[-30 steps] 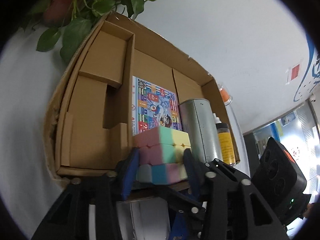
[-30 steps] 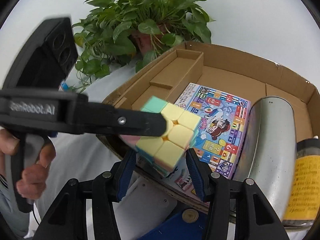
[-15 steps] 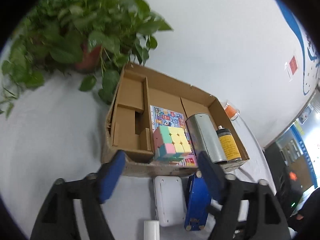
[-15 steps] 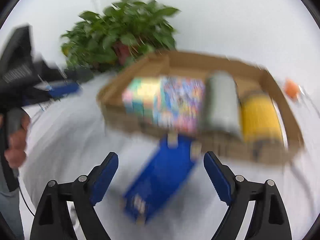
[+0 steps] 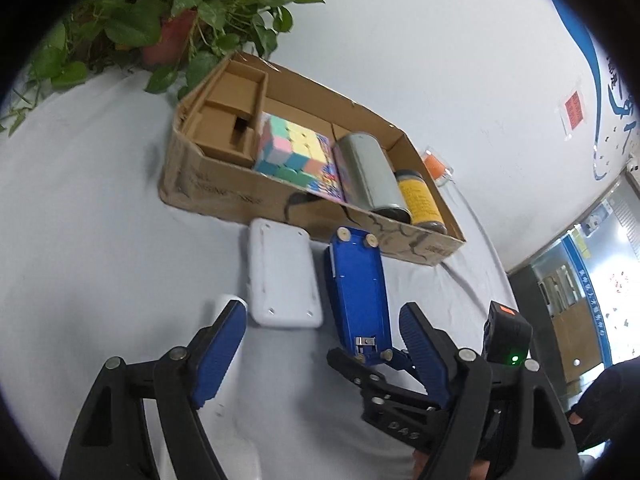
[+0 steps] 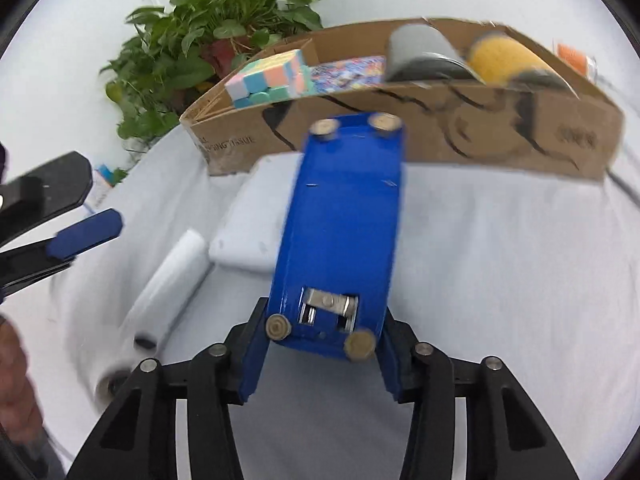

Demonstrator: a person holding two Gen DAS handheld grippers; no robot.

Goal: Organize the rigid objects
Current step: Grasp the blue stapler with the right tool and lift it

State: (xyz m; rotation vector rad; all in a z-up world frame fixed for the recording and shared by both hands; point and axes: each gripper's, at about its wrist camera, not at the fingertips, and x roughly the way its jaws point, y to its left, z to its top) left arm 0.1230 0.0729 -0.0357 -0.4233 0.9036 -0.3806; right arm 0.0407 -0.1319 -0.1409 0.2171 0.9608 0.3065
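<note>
A blue stapler lies upside down on the white cloth in front of the cardboard box; it also shows in the left wrist view. My right gripper is closed around its near end. My left gripper is open and empty, pulled back over the cloth. A pastel puzzle cube sits in the box beside a colourful game box, a silver can and a yellow-labelled bottle.
A white flat case lies left of the stapler. A white roll lies near the left gripper. A potted plant stands behind the box. A small glass with orange contents stands at the box's far right.
My left gripper let go of the cube in the box and drew back, open. My right gripper moved back from the box and closed on the blue stapler.
</note>
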